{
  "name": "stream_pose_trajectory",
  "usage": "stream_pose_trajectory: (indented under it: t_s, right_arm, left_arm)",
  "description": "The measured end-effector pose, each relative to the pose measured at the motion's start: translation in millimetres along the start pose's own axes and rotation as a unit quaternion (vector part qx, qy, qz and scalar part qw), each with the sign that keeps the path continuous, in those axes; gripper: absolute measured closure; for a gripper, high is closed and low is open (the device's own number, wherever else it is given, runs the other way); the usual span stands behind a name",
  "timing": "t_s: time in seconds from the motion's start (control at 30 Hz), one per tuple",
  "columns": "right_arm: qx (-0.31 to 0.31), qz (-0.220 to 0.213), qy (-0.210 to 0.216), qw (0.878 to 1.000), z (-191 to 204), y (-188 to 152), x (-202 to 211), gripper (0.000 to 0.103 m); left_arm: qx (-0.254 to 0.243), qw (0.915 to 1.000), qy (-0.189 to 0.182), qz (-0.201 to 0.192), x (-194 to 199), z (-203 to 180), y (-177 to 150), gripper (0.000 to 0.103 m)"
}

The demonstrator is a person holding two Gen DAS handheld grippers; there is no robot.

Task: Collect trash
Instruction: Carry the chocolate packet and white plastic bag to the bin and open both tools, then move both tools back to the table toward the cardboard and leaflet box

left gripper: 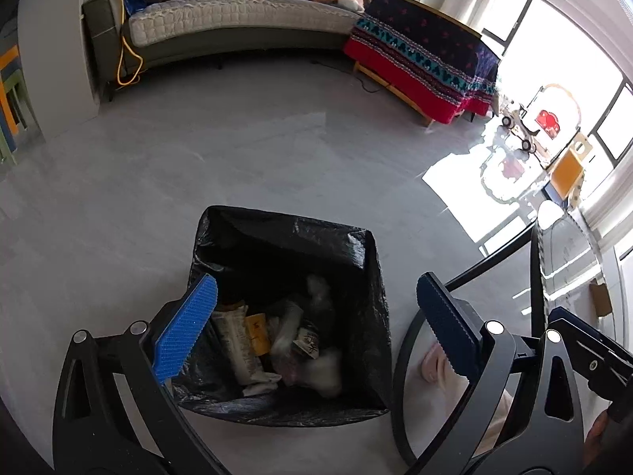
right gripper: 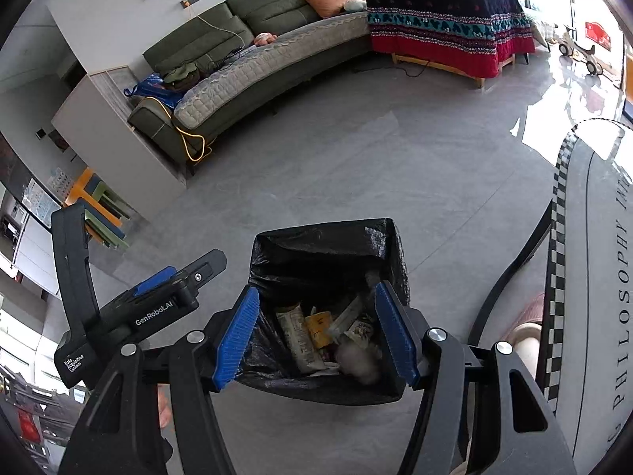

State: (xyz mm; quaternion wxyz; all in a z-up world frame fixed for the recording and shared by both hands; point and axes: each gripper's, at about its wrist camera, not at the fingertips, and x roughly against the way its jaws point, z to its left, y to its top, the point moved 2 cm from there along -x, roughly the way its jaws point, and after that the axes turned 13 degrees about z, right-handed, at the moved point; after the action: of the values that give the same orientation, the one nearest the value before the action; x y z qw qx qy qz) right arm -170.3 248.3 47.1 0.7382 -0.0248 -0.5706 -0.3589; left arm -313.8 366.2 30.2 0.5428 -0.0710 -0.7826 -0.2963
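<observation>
both hand-held gripper units, left [left gripper: 316,328] wide and right [right gripper: 316,336] partly spread, hang empty over the black-lined trash bin [left gripper: 368,245] holding wrappers [right gripper: 300,336], so that drop appears finished, with no loose trash visible on the grey floor [left gripper: 237,150] toward the sofa [left gripper: 221,23].

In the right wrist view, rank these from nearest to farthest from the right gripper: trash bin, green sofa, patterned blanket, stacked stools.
From the right gripper, jaws open and empty:
1. Trash bin, directly below and ahead, black liner, trash inside.
2. Stacked stools, off to the left on the floor.
3. Green sofa, across the floor, upper left.
4. Patterned blanket, upper right; too close to the sofa to rank firmly.
</observation>
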Motion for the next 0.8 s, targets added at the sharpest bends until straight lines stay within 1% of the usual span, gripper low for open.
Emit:
stream_pose_trajectory:
  t_s: [0.17,0.37,0.5,0.63,0.8]
  right_arm:
    - [-0.009,-0.008,0.012,1.000,-7.6,-3.7,9.2,0.041]
    - [-0.026,-0.021,0.023,0.999,-25.2,-10.9,25.5,0.040]
    - [-0.043,-0.031,0.028,0.998,-41.0,-18.5,41.3,0.040]
    - [-0.057,-0.045,0.017,0.997,-56.2,-26.9,58.5,0.040]
    - [-0.088,-0.067,0.012,0.994,-89.8,-40.1,83.8,0.040]
  left_arm:
    - [-0.014,0.9999,0.000,0.002,-0.7,-6.1,-2.2,0.005]
    - [-0.044,0.9990,-0.008,-0.001,4.6,-30.4,-4.4,0.005]
    - [-0.070,0.9975,-0.014,-0.004,8.2,-54.3,-4.8,0.005]
    - [-0.092,0.9954,-0.027,-0.002,8.9,-81.3,-6.1,0.005]
    - [-0.133,0.9900,-0.045,0.002,8.1,-123.4,-12.7,0.005]
